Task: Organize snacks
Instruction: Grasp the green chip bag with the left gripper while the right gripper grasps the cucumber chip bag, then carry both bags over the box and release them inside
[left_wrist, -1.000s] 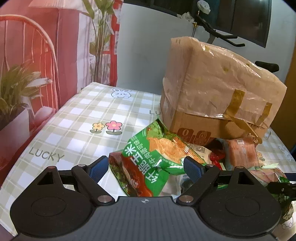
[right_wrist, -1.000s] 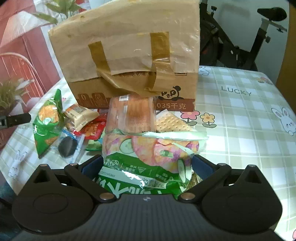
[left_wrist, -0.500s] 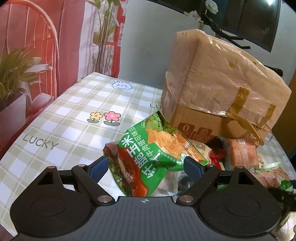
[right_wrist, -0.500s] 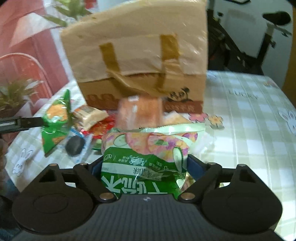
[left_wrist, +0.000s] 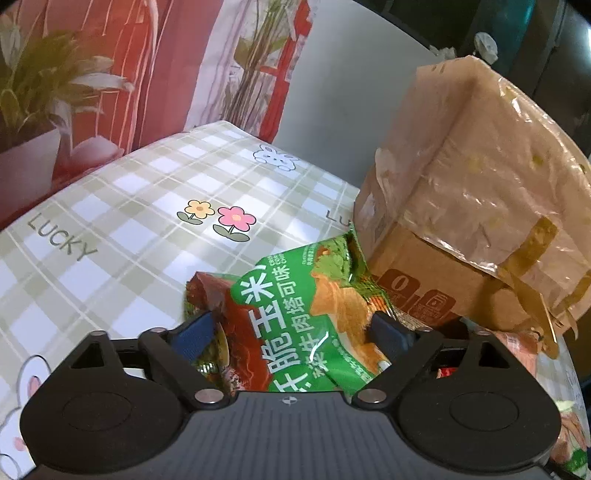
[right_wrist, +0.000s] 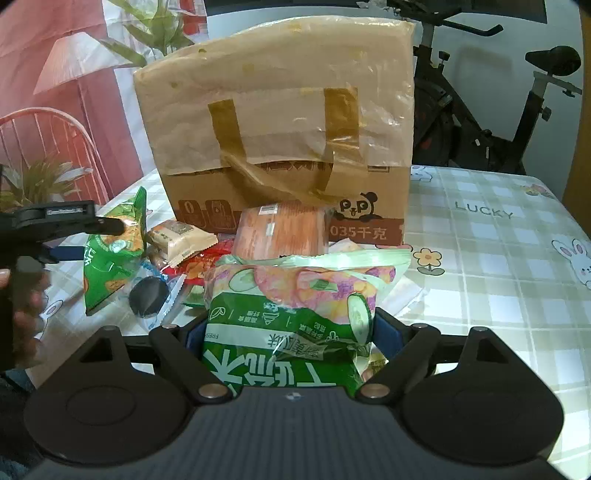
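My left gripper is shut on a green and red corn chip bag and holds it above the checked tablecloth. The same bag shows at the left of the right wrist view, held by the left gripper. My right gripper is shut on a green and pink chip bag and holds it in front of the taped cardboard box. The box also stands at the right of the left wrist view.
A pile of small snacks lies before the box: an orange packet, a beige biscuit pack, a red wrapper, a dark round snack. An exercise bike stands behind the table. A potted plant is at far left.
Both grippers have lifted their bags. The left gripper has moved up and tilted left with the corn chip bag. The right gripper has drawn its bag slightly back from the box.
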